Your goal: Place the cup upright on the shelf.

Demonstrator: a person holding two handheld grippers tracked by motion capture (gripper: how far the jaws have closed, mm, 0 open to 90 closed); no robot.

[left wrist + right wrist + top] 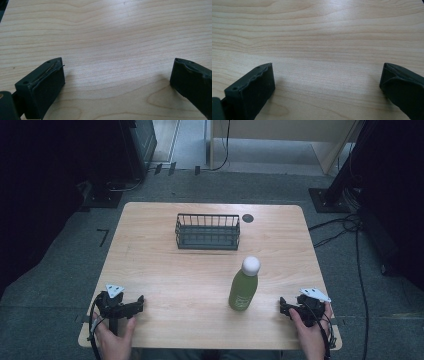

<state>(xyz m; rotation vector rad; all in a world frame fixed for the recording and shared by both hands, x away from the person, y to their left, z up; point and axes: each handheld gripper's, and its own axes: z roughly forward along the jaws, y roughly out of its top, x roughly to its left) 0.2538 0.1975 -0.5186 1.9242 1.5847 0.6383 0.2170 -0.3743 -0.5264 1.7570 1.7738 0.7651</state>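
A green bottle (243, 289) with a white round cap stands upright on the wooden table (200, 270), right of the middle. Behind it, toward the far edge, sits a black wire basket (207, 231), which looks empty. My left gripper (141, 301) rests near the front left corner, held by a hand, jaws open. Its own view shows the left gripper (117, 75) wide apart over bare wood. My right gripper (282, 306) rests near the front right corner, a little right of the bottle, and the right gripper (328, 77) is also open over bare wood.
A small dark round disc (248, 218) lies in the table near the far edge, right of the basket. Cables (345, 227) run over the grey floor to the right, and dark stands and equipment surround the table.
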